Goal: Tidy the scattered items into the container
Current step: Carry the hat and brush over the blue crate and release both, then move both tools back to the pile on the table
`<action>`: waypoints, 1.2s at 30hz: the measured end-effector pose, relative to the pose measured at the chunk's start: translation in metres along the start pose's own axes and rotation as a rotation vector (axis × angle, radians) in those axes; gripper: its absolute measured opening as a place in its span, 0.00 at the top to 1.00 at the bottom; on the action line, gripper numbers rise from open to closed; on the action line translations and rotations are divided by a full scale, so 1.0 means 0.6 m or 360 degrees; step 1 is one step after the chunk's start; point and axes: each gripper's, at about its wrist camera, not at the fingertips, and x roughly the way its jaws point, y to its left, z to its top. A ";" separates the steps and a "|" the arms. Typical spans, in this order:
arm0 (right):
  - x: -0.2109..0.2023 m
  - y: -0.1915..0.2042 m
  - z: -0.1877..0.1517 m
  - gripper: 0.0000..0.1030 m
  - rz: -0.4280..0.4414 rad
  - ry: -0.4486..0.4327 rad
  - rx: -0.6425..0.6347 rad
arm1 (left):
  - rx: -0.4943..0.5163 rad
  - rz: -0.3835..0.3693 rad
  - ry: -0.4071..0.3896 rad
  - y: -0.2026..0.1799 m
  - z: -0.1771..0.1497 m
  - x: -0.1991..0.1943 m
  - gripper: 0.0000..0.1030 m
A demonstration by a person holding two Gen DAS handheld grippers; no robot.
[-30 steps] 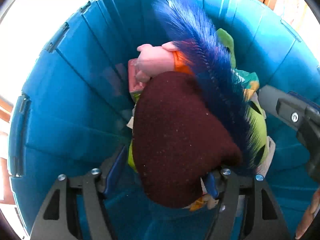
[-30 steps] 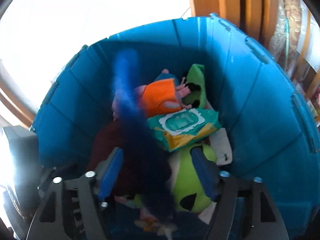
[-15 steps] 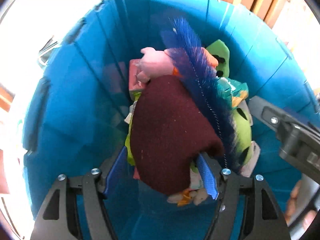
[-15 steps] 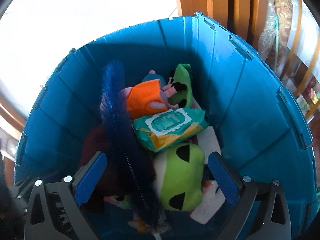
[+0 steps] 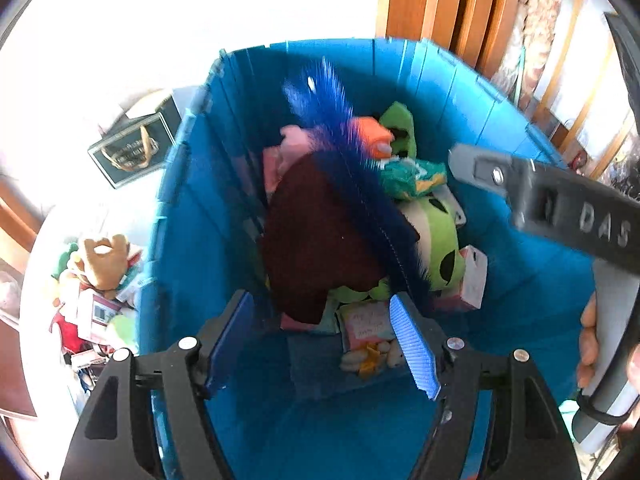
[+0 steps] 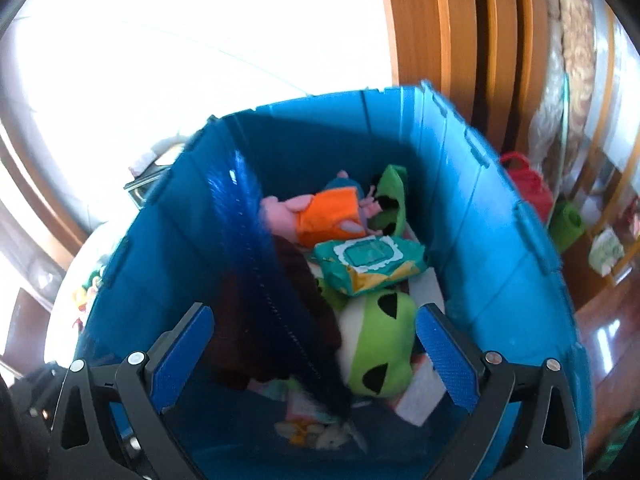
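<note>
So both grippers hang over the blue plastic bin (image 5: 192, 216), a ribbed, panelled tub with notched rims. The left gripper (image 5: 320, 348) has its jaws partly apart with nothing between the ridged blue pads. The right gripper (image 6: 314, 354) has its jaws spread as wide as they go, also empty.

Inside the bin sits a soft heap: a fuzzy maroon cloth (image 5: 316, 236), a long blue feather duster (image 6: 256, 264) with a wire spine lying diagonally across it, a rounded lime-green plush (image 6: 380, 344) with black patches, a crinkly teal wipes pack (image 6: 368, 260) with a flip label, and a pink doll in an orange top (image 6: 324, 218). A smaller green plush (image 6: 390, 196) leans on the far wall.

At the bottom there are some pale, blurry bits and a pink card or box that can't really be made out. Outside the bin on the left, a pile of toys (image 5: 96, 280) is still scattered on the floor, cut off by the rim.

Compared to a second ago, both cameras sit higher and further back, so more rim and room shows. The right jaws have gone wider, and the duster now lies loose in the bin.
</note>
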 end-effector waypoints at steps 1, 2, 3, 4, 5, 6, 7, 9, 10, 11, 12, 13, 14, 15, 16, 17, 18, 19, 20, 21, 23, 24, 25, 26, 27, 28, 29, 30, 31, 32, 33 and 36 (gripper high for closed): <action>-0.013 0.004 -0.007 0.00 -0.0013 -0.0025 -0.0008 | 0.0000 0.0008 -0.0034 0.002 -0.003 -0.008 0.32; -0.025 0.007 -0.014 0.00 -0.0021 -0.0047 -0.0008 | -0.0002 0.0012 -0.0070 0.006 -0.009 -0.017 0.32; -0.034 0.010 -0.020 0.00 -0.0024 -0.0061 -0.0002 | -0.0005 0.0008 -0.0108 0.013 -0.014 -0.029 0.32; -0.045 0.012 -0.027 0.00 -0.0027 -0.0078 0.0009 | -0.0010 0.0001 -0.0128 0.020 -0.018 -0.038 0.32; -0.055 0.015 -0.033 0.00 -0.0030 -0.0095 0.0023 | -0.0020 -0.0015 -0.0155 0.028 -0.025 -0.049 0.32; -0.063 0.018 -0.039 0.00 -0.0028 -0.0111 0.0035 | -0.0021 -0.0036 -0.0181 0.035 -0.029 -0.058 0.32; -0.072 0.023 -0.045 0.00 -0.0022 -0.0124 0.0043 | -0.0023 -0.0047 -0.0205 0.043 -0.035 -0.065 0.32; -0.090 0.042 -0.058 0.00 -0.0017 -0.0153 0.0041 | -0.0052 -0.0053 -0.0264 0.067 -0.049 -0.084 0.32; -0.098 0.057 -0.065 0.00 -0.0012 -0.0166 0.0033 | -0.0062 -0.0054 -0.0285 0.079 -0.055 -0.091 0.32; -0.104 0.072 -0.071 0.00 -0.0008 -0.0176 0.0028 | -0.0075 -0.0054 -0.0302 0.096 -0.061 -0.100 0.32; -0.108 0.087 -0.077 0.00 -0.0005 -0.0185 0.0023 | -0.0085 -0.0058 -0.0313 0.111 -0.068 -0.107 0.32; -0.112 0.107 -0.084 0.00 0.0000 -0.0193 0.0018 | -0.0090 -0.0065 -0.0327 0.129 -0.074 -0.114 0.31; -0.116 0.126 -0.091 0.00 0.0006 -0.0199 0.0015 | -0.0098 -0.0072 -0.0344 0.151 -0.083 -0.123 0.31; -0.118 0.146 -0.098 0.00 0.0012 -0.0206 0.0013 | -0.0110 -0.0069 -0.0358 0.171 -0.092 -0.129 0.31; -0.121 0.173 -0.107 0.00 0.0024 -0.0218 0.0009 | -0.0125 -0.0062 -0.0378 0.196 -0.103 -0.137 0.31; -0.123 0.198 -0.114 0.00 0.0037 -0.0229 0.0005 | -0.0138 -0.0057 -0.0402 0.219 -0.113 -0.144 0.31; -0.125 0.220 -0.121 0.00 0.0054 -0.0243 0.0004 | -0.0157 -0.0046 -0.0437 0.252 -0.127 -0.155 0.31; -0.128 0.250 -0.129 0.00 0.0083 -0.0264 -0.0002 | -0.0178 -0.0027 -0.0465 0.282 -0.140 -0.163 0.31; -0.129 0.278 -0.136 0.00 0.0106 -0.0282 -0.0011 | -0.0197 -0.0008 -0.0489 0.308 -0.152 -0.170 0.31; -0.129 0.302 -0.142 0.00 0.0122 -0.0298 -0.0018 | -0.0217 0.0021 -0.0518 0.342 -0.167 -0.176 0.31; -0.125 0.363 -0.160 0.00 0.0172 -0.0338 -0.0044 | -0.0241 0.0068 -0.0552 0.397 -0.194 -0.181 0.31; -0.122 0.388 -0.167 0.00 0.0198 -0.0353 -0.0060 | -0.0257 0.0100 -0.0572 0.431 -0.210 -0.182 0.31; -0.115 0.418 -0.176 0.00 0.0232 -0.0372 -0.0082 | -0.0274 0.0125 -0.0583 0.458 -0.223 -0.179 0.31; -0.109 0.444 -0.184 0.00 0.0261 -0.0390 -0.0103 | -0.0297 0.0150 -0.0588 0.486 -0.236 -0.173 0.31; -0.102 0.464 -0.191 0.00 0.0276 -0.0401 -0.0121 | -0.0327 0.0177 -0.0585 0.518 -0.250 -0.164 0.31; -0.091 0.489 -0.200 0.00 0.0281 -0.0404 -0.0146 | -0.0359 0.0191 -0.0566 0.547 -0.262 -0.155 0.31; -0.079 0.511 -0.206 0.00 0.0286 -0.0395 -0.0172 | -0.0395 0.0198 -0.0529 0.579 -0.273 -0.140 0.31; -0.067 0.528 -0.210 0.00 0.0299 -0.0373 -0.0200 | -0.0429 0.0197 -0.0496 0.606 -0.284 -0.126 0.31; -0.048 0.547 -0.215 0.00 0.0317 -0.0334 -0.0231 | -0.0452 0.0198 -0.0480 0.627 -0.295 -0.113 0.31; -0.025 0.565 -0.219 0.00 0.0331 -0.0287 -0.0260 | -0.0476 0.0220 -0.0471 0.655 -0.308 -0.099 0.31; -0.005 0.579 -0.224 0.00 0.0339 -0.0242 -0.0283 | -0.0503 0.0265 -0.0465 0.674 -0.322 -0.087 0.31; 0.073 0.617 -0.244 0.00 0.0368 -0.0090 -0.0361 | -0.0575 0.0411 -0.0437 0.736 -0.360 -0.049 0.31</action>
